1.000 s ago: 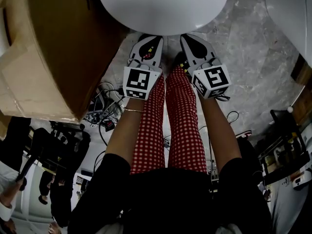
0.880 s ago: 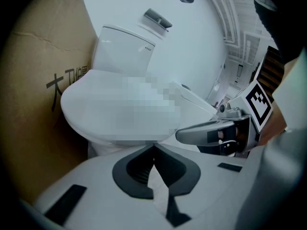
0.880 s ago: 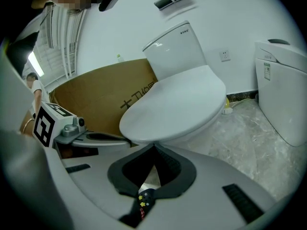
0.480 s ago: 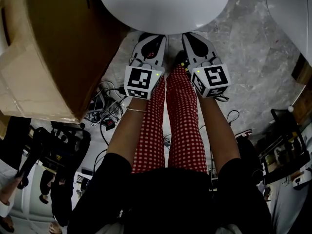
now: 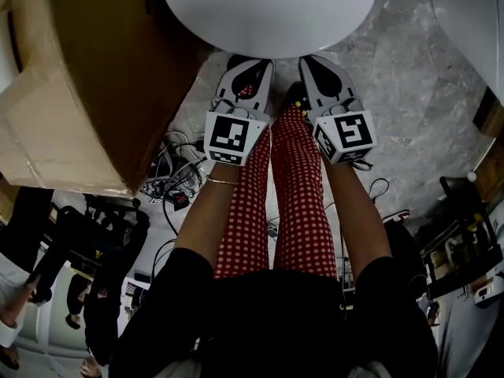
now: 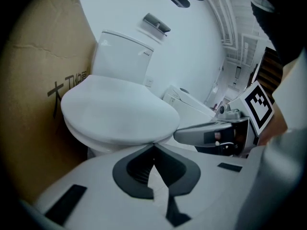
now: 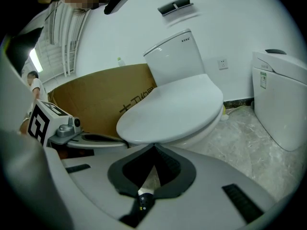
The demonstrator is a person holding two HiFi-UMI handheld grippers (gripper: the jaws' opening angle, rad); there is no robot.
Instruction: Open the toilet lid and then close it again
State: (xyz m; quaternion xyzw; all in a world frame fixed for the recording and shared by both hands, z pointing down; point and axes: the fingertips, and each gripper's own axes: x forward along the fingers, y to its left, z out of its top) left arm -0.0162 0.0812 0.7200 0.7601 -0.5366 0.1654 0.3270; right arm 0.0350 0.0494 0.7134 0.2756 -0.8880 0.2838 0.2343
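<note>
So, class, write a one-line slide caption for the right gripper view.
Right gripper, fingers shut, at the front edge of the closed lid.

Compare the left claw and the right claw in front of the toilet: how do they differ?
The left claw sits next to the cardboard box; the right claw has stone floor on its outer side. The left claw's marker cube shows a different pattern from the right claw's. Both are shut, empty, tips at the front edge of the closed toilet lid.
</note>
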